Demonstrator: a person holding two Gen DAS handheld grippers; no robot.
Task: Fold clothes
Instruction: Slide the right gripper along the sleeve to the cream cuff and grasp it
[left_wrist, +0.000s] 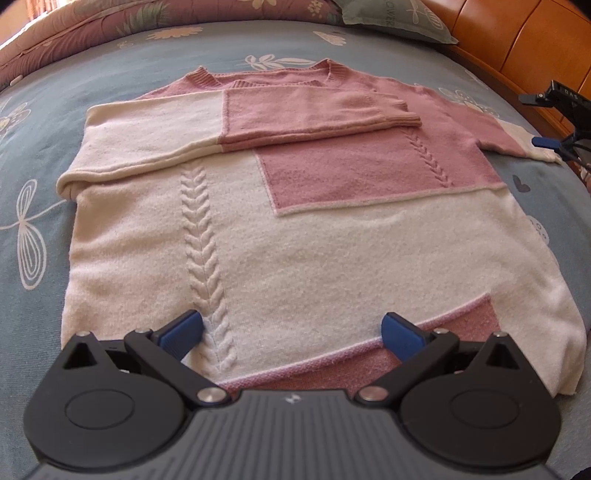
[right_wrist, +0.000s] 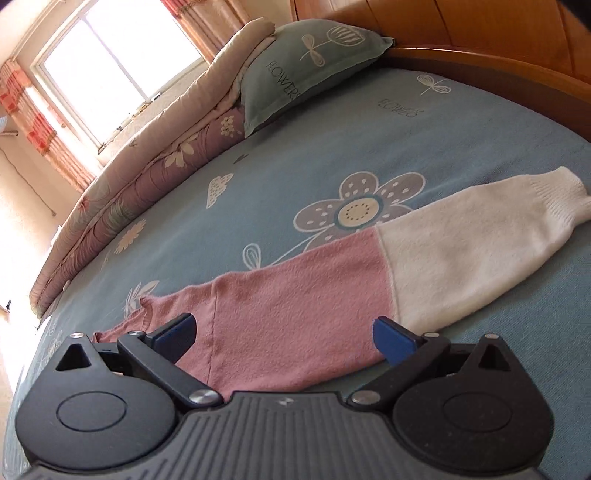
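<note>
Sweater (left_wrist: 280, 236) flat on the bedspread (left_wrist: 33, 155), one sleeve folded across the chest, left gripper (left_wrist: 291, 328) agape at its hem — right gripper (right_wrist: 284, 332), agape over the outstretched sleeve (right_wrist: 369, 273), likely must pinch and fold it next.

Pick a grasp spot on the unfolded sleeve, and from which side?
Probably the white ribbed cuff of the outstretched sleeve. It lies flat and straight on the bedsheet, free end away from the body. Bring the open right tool along the sleeve, pinch the cuff edge, then fold it across the sweater.
</note>
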